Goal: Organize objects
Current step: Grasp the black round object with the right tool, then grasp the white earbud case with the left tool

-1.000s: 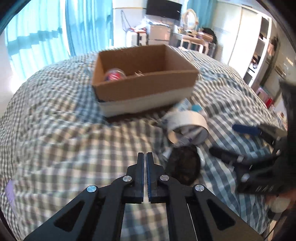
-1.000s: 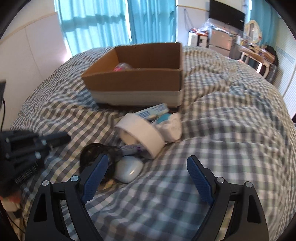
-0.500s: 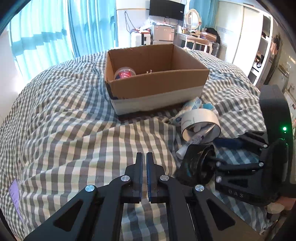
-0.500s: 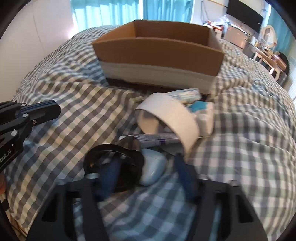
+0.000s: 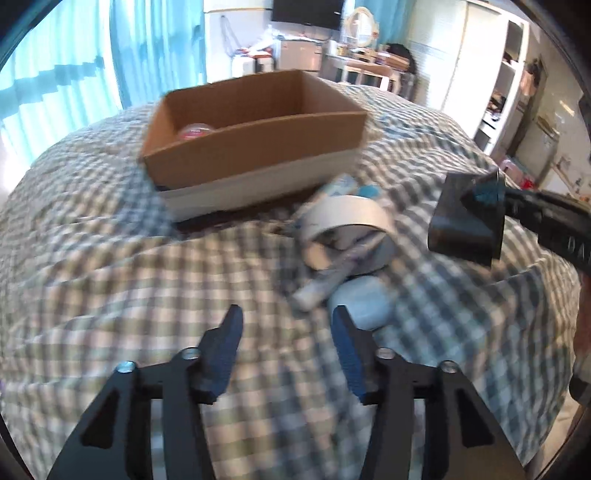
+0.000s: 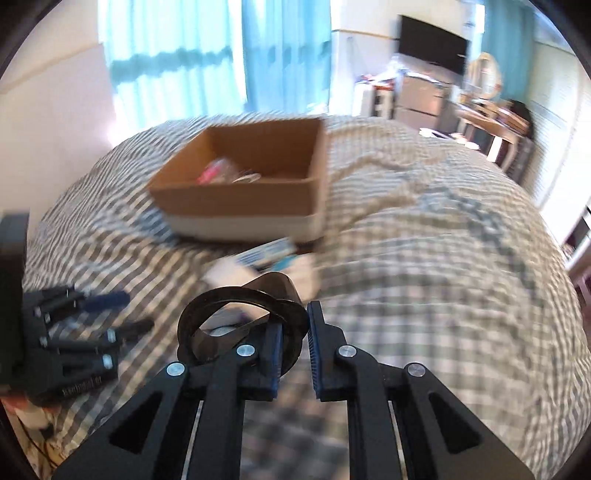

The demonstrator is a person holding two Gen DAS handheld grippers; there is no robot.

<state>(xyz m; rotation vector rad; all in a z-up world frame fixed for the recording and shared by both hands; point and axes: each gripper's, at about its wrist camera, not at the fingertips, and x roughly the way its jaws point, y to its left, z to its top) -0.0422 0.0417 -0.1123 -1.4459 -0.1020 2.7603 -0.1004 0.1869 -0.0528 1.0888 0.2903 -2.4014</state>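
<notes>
Checked bed [image 6: 443, 277], right claw [image 6: 295, 332] clamping black ring [image 6: 207, 314], left claw [image 5: 284, 332] wide.

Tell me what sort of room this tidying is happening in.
Most likely a bedroom in a home. The work surface is a bed with a checked duvet, blue curtains hang at the window, and a dressing table with an oval mirror stands at the back.

Box contents [image 6: 225, 172] blurred; pile [image 6: 266, 258] smeared.
</notes>
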